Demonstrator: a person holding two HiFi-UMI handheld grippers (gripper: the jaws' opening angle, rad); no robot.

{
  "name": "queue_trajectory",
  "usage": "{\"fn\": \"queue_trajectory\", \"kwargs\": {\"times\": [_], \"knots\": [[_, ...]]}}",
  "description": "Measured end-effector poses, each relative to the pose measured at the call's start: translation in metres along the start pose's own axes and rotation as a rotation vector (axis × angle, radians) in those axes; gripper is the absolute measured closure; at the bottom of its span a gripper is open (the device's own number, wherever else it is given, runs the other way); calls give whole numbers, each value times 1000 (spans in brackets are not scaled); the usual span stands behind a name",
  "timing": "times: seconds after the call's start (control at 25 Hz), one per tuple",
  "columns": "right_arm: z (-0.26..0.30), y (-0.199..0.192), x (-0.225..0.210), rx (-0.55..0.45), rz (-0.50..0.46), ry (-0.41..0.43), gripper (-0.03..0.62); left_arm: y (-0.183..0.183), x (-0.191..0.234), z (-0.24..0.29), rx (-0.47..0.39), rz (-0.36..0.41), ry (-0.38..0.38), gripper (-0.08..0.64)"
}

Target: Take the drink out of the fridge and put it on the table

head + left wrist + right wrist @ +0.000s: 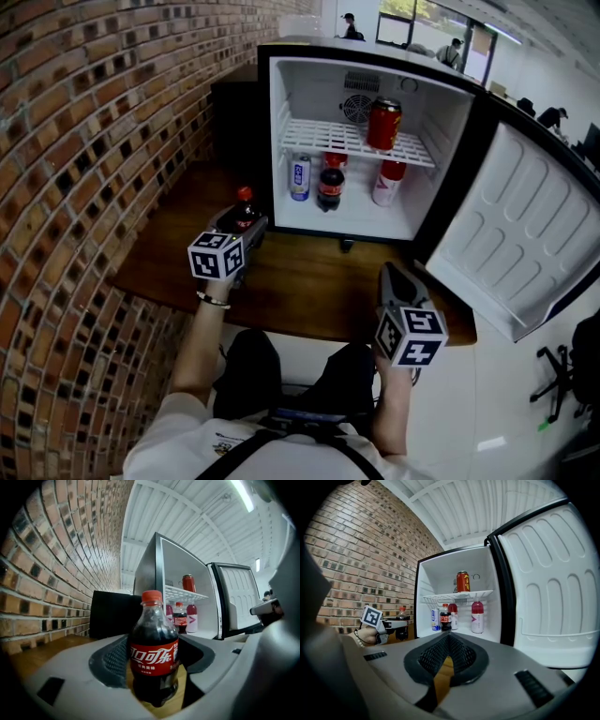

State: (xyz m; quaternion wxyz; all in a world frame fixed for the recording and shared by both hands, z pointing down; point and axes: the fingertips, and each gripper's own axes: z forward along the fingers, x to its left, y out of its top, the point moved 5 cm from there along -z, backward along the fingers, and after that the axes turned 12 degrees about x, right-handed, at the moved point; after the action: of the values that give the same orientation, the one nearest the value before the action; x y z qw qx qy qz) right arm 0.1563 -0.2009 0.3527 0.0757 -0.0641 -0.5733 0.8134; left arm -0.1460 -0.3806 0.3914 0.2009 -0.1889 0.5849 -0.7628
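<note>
A small cola bottle [244, 207] with a red cap and red label stands upright over the wooden table [309, 281], left of the open fridge [274, 141]. My left gripper [246, 223] is shut on it. In the left gripper view the cola bottle [153, 656] fills the gap between the two pads, its base at the wood. My right gripper [390, 274] hovers over the table's front right, shut with nothing in it; its tips meet in the right gripper view [448, 637]. That view also shows the bottle [401, 616] in the left gripper far to the left.
Inside the fridge a red can [383, 124] stands on the wire shelf; below it are a blue-white can [300, 178], another cola bottle [330, 187] and a red-white bottle [388, 183]. The fridge door [525, 234] hangs open at right. A brick wall [84, 141] runs along the left; a black box [234, 122] stands behind.
</note>
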Motion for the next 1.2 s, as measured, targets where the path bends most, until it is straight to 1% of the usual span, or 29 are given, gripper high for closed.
{"fn": "queue_trajectory", "kwargs": {"times": [0.2, 0.48, 0.8, 0.96, 1.2], "knots": [[1, -2, -1, 5, 7, 1, 600, -13, 11, 7, 17, 3, 30, 253], [2, -3, -2, 8, 16, 7, 600, -24, 12, 12, 36, 14, 34, 253], [2, -5, -5, 7, 27, 9, 600, -33, 12, 15, 34, 23, 37, 253], [3, -5, -4, 9, 28, 12, 600, -36, 11, 12, 18, 21, 40, 253], [3, -5, -2, 6, 33, 24, 600, -38, 9, 10, 23, 50, 45, 253]]}}
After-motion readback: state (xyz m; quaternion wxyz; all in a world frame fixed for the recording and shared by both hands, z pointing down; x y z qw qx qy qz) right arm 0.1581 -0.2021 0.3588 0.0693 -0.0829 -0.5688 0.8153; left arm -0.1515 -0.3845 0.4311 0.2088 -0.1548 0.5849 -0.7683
